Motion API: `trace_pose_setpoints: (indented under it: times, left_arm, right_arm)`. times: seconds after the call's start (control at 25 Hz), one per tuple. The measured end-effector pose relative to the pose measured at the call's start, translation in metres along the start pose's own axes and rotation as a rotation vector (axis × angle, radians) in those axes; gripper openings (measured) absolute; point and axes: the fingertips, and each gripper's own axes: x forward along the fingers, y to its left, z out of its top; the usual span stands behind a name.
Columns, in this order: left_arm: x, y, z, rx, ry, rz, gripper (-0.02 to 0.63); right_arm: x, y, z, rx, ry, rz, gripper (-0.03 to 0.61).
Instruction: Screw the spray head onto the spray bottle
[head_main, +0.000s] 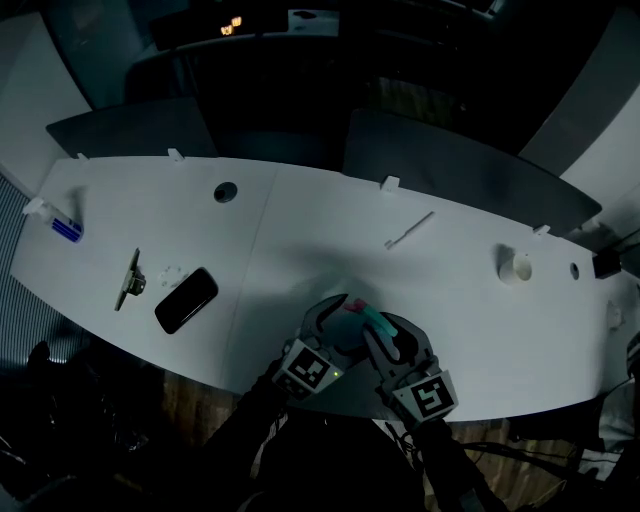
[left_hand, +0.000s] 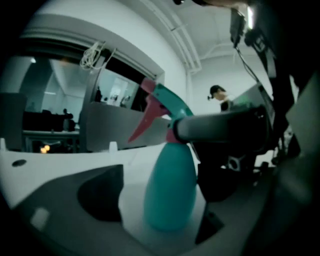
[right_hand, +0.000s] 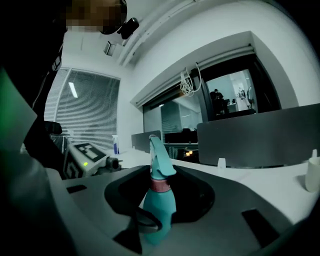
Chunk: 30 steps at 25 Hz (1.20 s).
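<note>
At 6 o'clock by the bench (head_main: 330, 220) edge, spray bottle (left_hand: 170, 190) stood upright, long axis vertical, spray head (left_hand: 164, 99) aimed 10 o'clock. Right gripper (head_main: 392, 335) clamped it; left gripper (head_main: 338, 325) gaped wide.

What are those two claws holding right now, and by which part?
The right gripper grips the teal spray bottle at its neck, just below the pink collar. The left gripper stands open around the bottle's body, holding nothing.

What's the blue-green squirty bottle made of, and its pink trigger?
The bottle looks like smooth, slightly shiny teal plastic: its colour is even, with soft highlights. The trigger looks like hard pink plastic, thin and moulded in shape. The dim light leaves both a bit uncertain.
</note>
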Motion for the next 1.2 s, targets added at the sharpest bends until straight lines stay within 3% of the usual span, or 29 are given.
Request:
trace_pose_setpoints:
  times: [0.16,0.24,0.28,0.36,0.44,0.64,0.72,0.76,0.84,0.92,1.08,1.12,1.2]
  left_arm:
    - [0.017,-0.012,-0.039,0.169,0.28,-0.312,0.471]
    - [0.023,-0.023,-0.044,0.179,0.298,-0.383,0.446]
    - [0.025,-0.026,-0.042,0.163,0.278,-0.378,0.399]
    - [0.026,-0.026,-0.037,0.126,0.212,-0.293,0.396]
    - [0.026,-0.021,-0.033,0.095,0.167,-0.151,0.394]
    - [0.02,-0.013,-0.033,-0.002,0.159,0.204,0.394]
    - [0.018,-0.013,-0.033,-0.034,0.154,0.261,0.396]
    - [0.018,-0.013,-0.034,-0.036,0.152,0.243,0.399]
    - [0.014,-0.012,-0.033,-0.027,0.137,0.132,0.405]
    - [0.011,-0.008,-0.031,-0.018,0.137,-0.041,0.484]
    - [0.017,-0.021,-0.029,0.015,0.238,-0.428,0.475]
    - [0.017,-0.026,-0.027,0.026,0.246,-0.481,0.421]
    - [0.016,-0.03,-0.025,0.041,0.222,-0.474,0.385]
  right_arm:
    - [0.001,0.0,0.0,-0.048,0.037,0.107,0.13]
    - [0.0,-0.001,0.0,-0.035,0.034,0.134,0.13]
    - [-0.001,-0.002,0.0,-0.02,0.02,0.133,0.13]
    - [-0.002,-0.005,0.002,-0.007,-0.023,0.093,0.13]
    - [-0.004,-0.005,0.002,-0.014,-0.059,0.016,0.13]
    - [-0.008,-0.001,0.0,-0.027,-0.066,-0.162,0.13]
    - [-0.008,0.0,-0.001,-0.029,-0.056,-0.166,0.13]
    - [-0.008,0.001,-0.001,-0.021,-0.054,-0.15,0.13]
    - [-0.007,0.002,-0.002,0.004,-0.051,-0.087,0.13]
    - [-0.006,0.002,-0.002,0.017,-0.038,0.002,0.13]
    - [-0.002,0.002,-0.001,0.023,0.004,0.167,0.13]
    - [-0.002,0.002,-0.001,0.024,0.009,0.19,0.13]
    - [-0.003,0.002,-0.001,0.01,0.002,0.195,0.13]
